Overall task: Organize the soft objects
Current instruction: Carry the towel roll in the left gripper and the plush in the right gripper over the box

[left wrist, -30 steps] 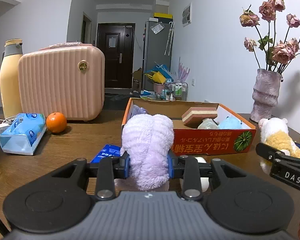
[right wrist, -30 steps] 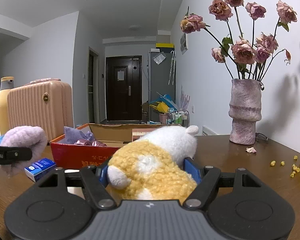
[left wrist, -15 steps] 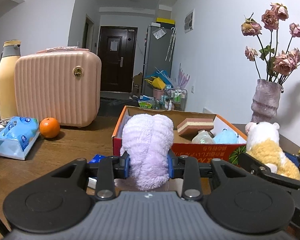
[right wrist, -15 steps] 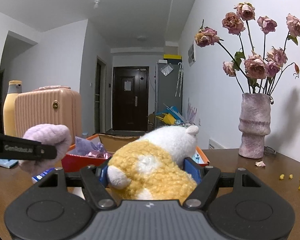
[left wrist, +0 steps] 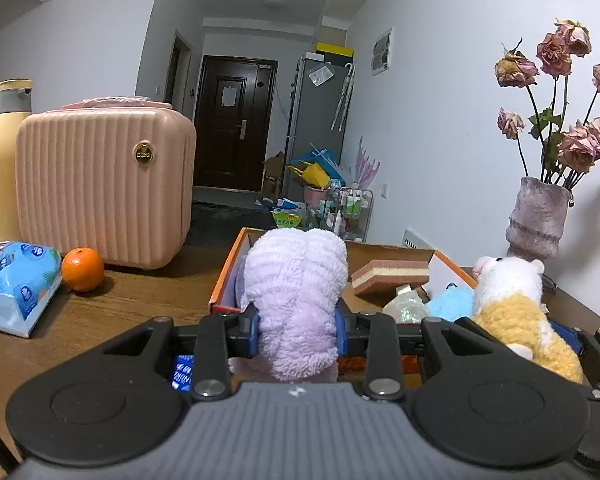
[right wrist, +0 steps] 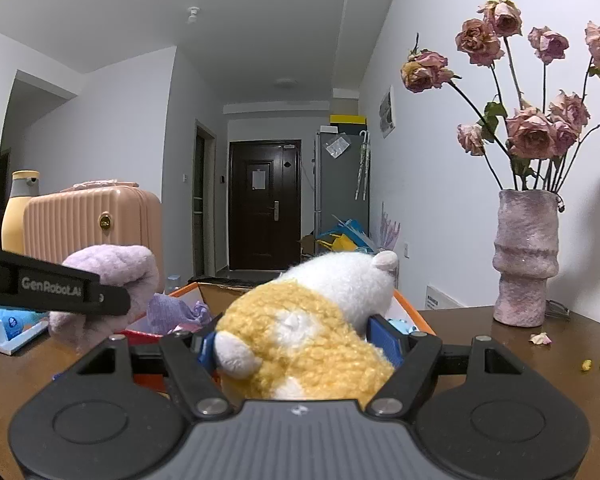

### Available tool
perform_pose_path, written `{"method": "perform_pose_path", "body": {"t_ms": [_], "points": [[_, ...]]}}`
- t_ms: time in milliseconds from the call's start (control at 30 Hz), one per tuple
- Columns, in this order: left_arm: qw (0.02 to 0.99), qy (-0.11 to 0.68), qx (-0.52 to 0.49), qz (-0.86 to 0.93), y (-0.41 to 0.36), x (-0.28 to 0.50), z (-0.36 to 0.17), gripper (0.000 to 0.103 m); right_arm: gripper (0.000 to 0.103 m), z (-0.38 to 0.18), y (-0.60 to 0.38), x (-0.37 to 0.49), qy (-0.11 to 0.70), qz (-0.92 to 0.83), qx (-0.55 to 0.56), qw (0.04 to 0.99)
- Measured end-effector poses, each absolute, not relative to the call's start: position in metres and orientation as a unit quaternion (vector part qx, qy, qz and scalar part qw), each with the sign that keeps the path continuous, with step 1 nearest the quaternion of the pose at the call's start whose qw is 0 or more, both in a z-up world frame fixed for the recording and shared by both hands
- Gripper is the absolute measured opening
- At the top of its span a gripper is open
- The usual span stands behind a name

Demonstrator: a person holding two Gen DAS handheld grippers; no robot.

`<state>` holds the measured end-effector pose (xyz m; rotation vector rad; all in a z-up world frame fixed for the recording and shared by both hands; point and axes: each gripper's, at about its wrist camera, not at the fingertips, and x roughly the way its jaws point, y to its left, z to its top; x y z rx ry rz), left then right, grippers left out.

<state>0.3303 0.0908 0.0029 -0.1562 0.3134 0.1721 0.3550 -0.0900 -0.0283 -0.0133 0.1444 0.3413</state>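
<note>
Left gripper (left wrist: 297, 334) is clamped tight on a lilac fluffy cloth (left wrist: 296, 300), its blue pads (left wrist: 254, 334) pressing into the sides so the fabric bulges above and below the grip; the bundle stands roughly upright, long axis running up and away from the camera, rounded top toward the cardboard box (left wrist: 228, 276). Right gripper (right wrist: 302, 346) holds a yellow-and-white plush toy (right wrist: 312, 320) with its jaws set fairly wide around the toy's body. The toy lies along the line of the fingers, long axis pointing forward and slightly up, white head and small ear (right wrist: 384, 259) at the far end toward the box, the yellow back nearest the camera. Both soft things are carried above the wooden table (left wrist: 120, 300), just at the near edge of the orange-sided box, and side by side: from the right wrist view the lilac cloth shows at the left, pinched by the black finger of the other gripper. Inside the box lie a striped sponge block (left wrist: 390, 276), a light blue soft toy (left wrist: 450, 302), a crumpled clear wrapper (left wrist: 406, 306) and some purple fabric (right wrist: 176, 312). Left of the box on the table sit an orange (left wrist: 82, 269), a tissue pack (left wrist: 18, 284), a pink ribbed case (left wrist: 100, 184) and a yellow bottle (left wrist: 2, 160). To the right stands a vase of dried roses (right wrist: 526, 256).
</note>
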Motion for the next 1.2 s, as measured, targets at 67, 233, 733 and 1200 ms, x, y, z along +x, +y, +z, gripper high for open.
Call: {"method": "perform_pose_path", "body": {"t_ms": [67,233,733,1200], "points": [[0.981,0.154,-0.078,0.085,0.091,0.335,0.003,0.034,0.073,-0.028,-0.088,0.360,0.071,0.172,-0.006,0.983],[0.982,0.150,-0.080,0.084,0.092,0.347,0.005,0.034,0.073,-0.028,-0.082,0.371,0.069,0.175,-0.004,0.982],[0.982,0.145,-0.087,0.088,0.103,0.381,0.006,0.034,0.073,-0.028,-0.070,0.411,0.066,0.185,0.001,0.981],[0.983,0.138,-0.084,0.090,0.110,0.411,0.008,0.034,0.073,-0.028,-0.063,0.441,0.061,0.188,0.003,0.980]]}}
